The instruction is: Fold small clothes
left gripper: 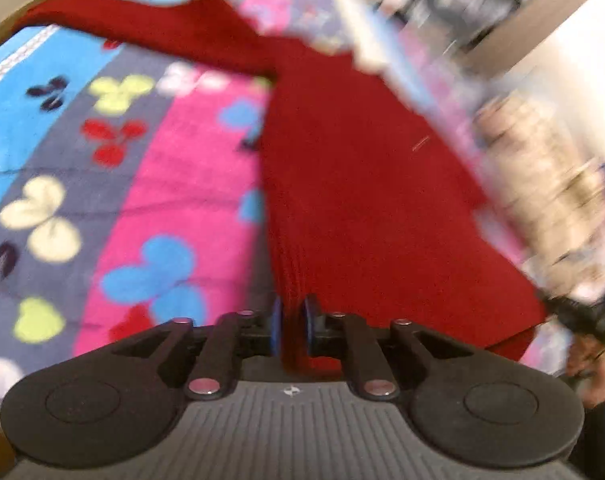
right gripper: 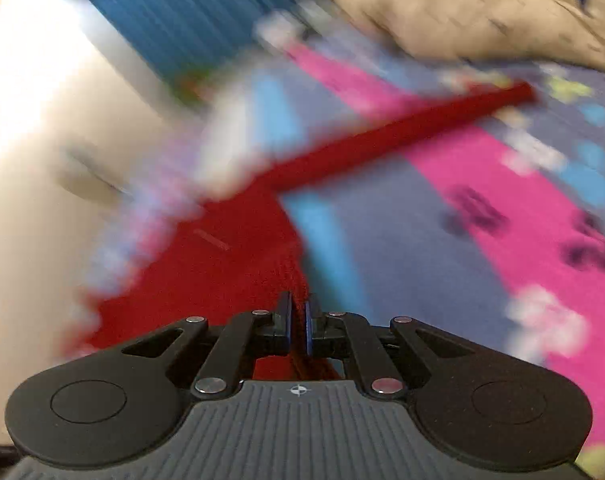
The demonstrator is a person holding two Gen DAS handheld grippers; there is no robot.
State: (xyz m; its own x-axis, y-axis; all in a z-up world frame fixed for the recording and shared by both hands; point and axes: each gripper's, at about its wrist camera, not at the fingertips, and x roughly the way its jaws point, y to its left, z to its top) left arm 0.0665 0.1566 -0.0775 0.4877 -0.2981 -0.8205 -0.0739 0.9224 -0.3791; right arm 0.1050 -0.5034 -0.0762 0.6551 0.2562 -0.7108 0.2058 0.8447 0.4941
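Observation:
A small dark red knit garment lies spread on a bright butterfly-print blanket, one long sleeve stretching to the far left. My left gripper is shut on the garment's near edge, red knit bunched between its blue pads. In the right wrist view the same red garment runs up from my right gripper, which is shut on another edge of it. A red sleeve extends toward the upper right. Both views are blurred by motion.
The pink, blue and grey blanket covers the whole work surface. A beige patterned cloth lies at the far right. A person's patterned sleeve shows at the right edge of the left wrist view. Blue ribbed material sits beyond the blanket.

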